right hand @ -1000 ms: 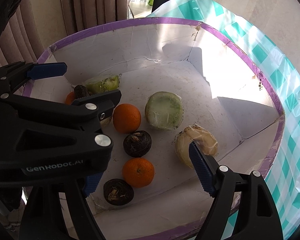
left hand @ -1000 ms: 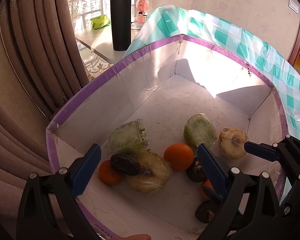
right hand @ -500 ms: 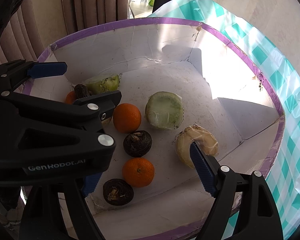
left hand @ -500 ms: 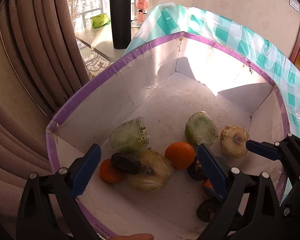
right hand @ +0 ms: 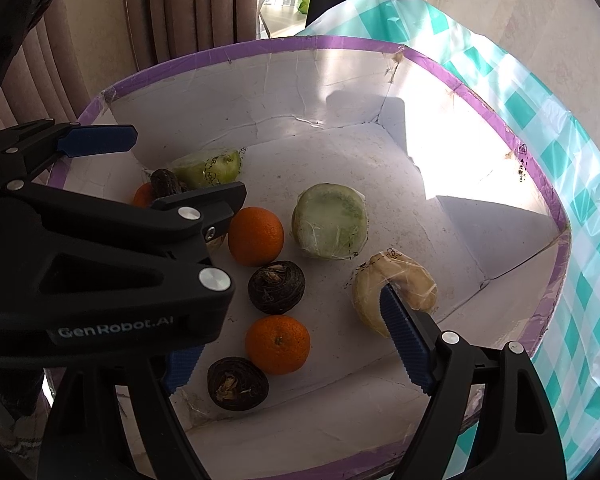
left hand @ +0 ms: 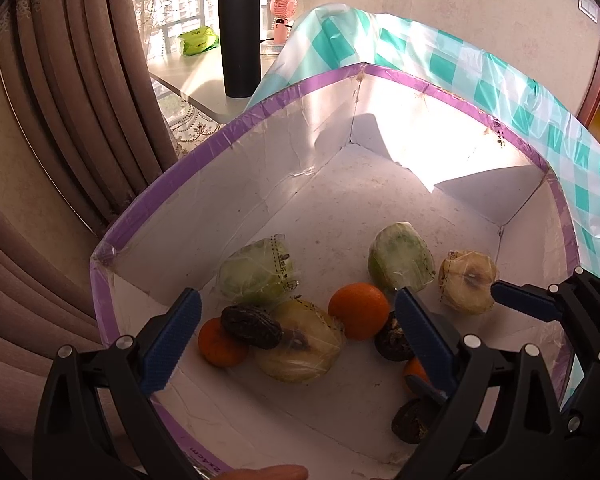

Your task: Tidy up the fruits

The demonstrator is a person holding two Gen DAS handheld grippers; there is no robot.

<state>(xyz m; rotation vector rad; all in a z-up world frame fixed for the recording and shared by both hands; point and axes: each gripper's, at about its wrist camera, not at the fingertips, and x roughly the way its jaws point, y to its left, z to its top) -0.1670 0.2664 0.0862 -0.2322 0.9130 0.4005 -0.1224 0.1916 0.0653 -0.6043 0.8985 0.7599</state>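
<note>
Box [right hand: 500, 132]: white card with a purple taped rim; all the fruit lies on its floor at the near end, and the sunlit far end is bare.
Left gripper [left hand: 296, 340]: jaws spread wide and empty, held above the wrapped yellow fruit [left hand: 300, 344] and a dark fruit [left hand: 250, 326] resting against it.
Right gripper [right hand: 292, 344]: jaws apart with nothing between the pads, over the near orange [right hand: 278, 344].
Wrapped green fruit [right hand: 330, 226]: slippery film, so my advice is a squeeze across the middle.
Oranges: three, scattered; the middle orange [right hand: 256, 236] stands free and looks easiest to take.
Next move: lower one gripper straight down so neighbours are not knocked.
</note>
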